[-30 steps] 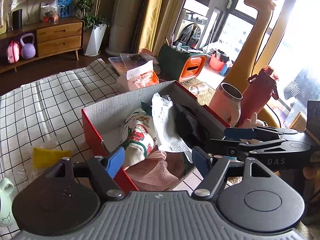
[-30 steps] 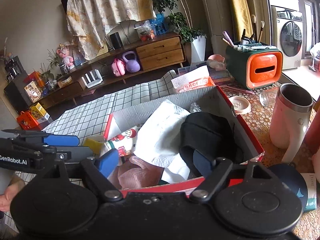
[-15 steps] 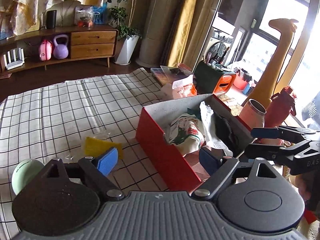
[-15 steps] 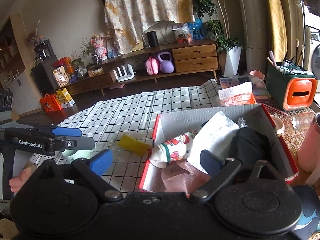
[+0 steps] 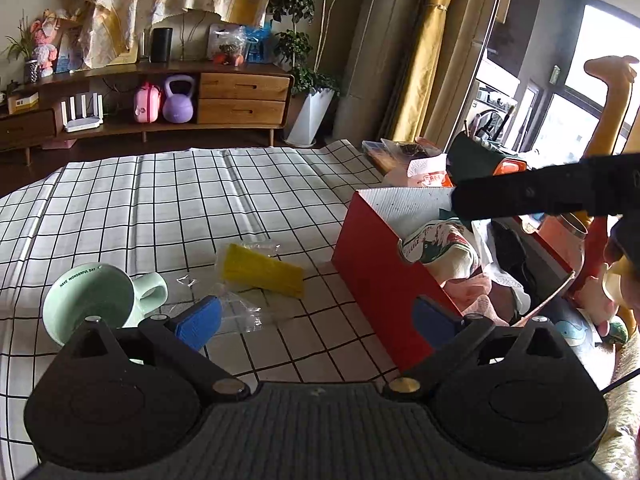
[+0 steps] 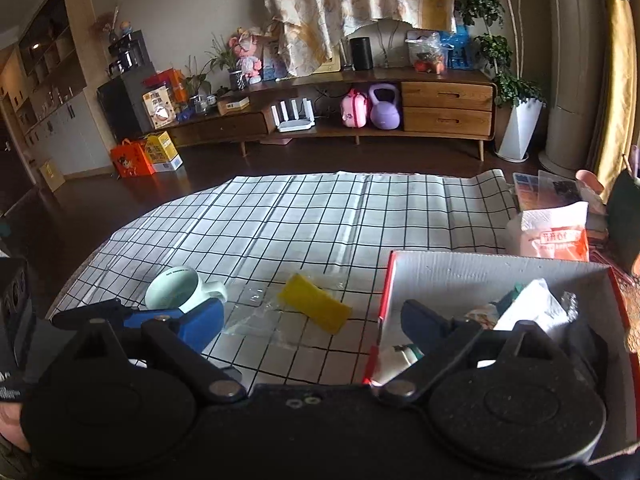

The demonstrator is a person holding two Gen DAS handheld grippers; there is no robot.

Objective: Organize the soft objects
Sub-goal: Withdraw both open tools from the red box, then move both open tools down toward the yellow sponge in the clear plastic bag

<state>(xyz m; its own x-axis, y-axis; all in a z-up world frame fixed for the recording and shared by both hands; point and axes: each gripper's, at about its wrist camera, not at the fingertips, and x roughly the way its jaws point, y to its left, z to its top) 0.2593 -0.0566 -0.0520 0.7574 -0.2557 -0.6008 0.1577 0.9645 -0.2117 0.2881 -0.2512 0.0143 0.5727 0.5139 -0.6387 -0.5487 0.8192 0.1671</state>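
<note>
Most of the sorting looks done: the red box (image 5: pixel 372 264) at the right of the checked cloth (image 5: pixel 160 208) already holds several soft things, among them a printed sock (image 5: pixel 440 248), a pink cloth (image 5: pixel 476 292), a white cloth (image 6: pixel 536 312) and a dark garment (image 5: pixel 508 248). What seems left is the yellow sponge (image 5: pixel 262 270), which lies on the cloth between the mint mug (image 5: pixel 90 304) and the box, resting on crumpled clear wrapping (image 5: pixel 240 312) and apart from both.

The left gripper (image 5: pixel 316 320) has just been opening its jaws, which stand wide apart with nothing between them; it hangs near the sponge without touching it. The right gripper (image 6: pixel 310 320) has likewise just spread its jaws and holds nothing.

Whether the wrapping encloses the sponge or only lies under it cannot be told. The box's far right side is cut off in the left wrist view by the other gripper's dark body, and its depths are hidden under the cloths
</note>
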